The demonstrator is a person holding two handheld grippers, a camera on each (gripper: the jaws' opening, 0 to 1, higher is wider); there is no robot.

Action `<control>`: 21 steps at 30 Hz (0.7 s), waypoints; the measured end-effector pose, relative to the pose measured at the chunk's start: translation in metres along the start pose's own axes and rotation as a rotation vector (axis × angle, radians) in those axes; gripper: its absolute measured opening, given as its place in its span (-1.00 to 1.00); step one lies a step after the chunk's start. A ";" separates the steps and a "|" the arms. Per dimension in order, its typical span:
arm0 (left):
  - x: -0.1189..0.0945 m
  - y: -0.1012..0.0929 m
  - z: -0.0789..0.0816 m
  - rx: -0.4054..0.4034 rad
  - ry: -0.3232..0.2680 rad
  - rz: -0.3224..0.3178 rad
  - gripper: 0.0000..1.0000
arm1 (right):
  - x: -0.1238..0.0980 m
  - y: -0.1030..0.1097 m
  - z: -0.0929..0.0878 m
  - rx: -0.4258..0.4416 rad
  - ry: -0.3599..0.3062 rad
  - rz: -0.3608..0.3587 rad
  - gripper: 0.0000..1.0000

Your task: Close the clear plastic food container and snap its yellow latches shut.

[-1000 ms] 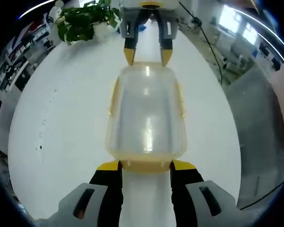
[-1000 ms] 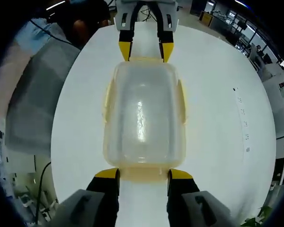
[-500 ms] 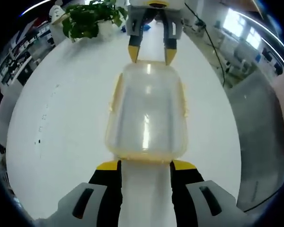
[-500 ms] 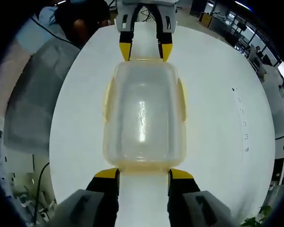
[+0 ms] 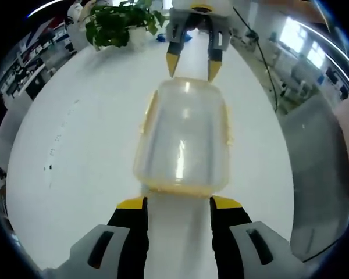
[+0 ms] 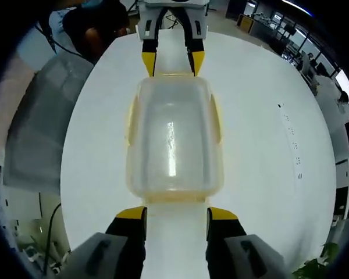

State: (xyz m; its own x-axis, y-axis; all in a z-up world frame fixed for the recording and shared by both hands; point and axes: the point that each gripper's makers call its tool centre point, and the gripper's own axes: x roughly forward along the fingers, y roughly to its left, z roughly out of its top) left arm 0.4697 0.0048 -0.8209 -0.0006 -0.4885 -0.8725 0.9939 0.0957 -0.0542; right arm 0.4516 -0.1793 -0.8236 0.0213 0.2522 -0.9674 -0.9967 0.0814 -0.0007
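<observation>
Both spread grippers, left (image 5: 177,203) and right (image 6: 169,212), have apparently backed off the container (image 5: 183,139).

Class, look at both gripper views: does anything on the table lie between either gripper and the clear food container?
Nothing visible does. The container lies on bare white table, with the left gripper at one end and the right gripper at the opposite end. The potted plant stands well off to one side.
</observation>
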 end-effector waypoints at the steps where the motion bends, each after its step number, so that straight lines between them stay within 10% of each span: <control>1: -0.001 0.000 0.000 -0.006 -0.003 0.001 -0.20 | -0.001 0.000 -0.001 0.013 -0.002 0.000 -0.24; 21: -0.030 0.009 0.017 -0.253 -0.189 0.042 -0.23 | -0.023 -0.010 0.012 0.242 -0.131 -0.080 -0.28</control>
State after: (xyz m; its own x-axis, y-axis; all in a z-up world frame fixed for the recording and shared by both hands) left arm 0.4801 0.0051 -0.7870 0.0842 -0.6295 -0.7724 0.9336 0.3208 -0.1596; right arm 0.4616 -0.1745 -0.7981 0.1245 0.3569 -0.9258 -0.9442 0.3294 0.0000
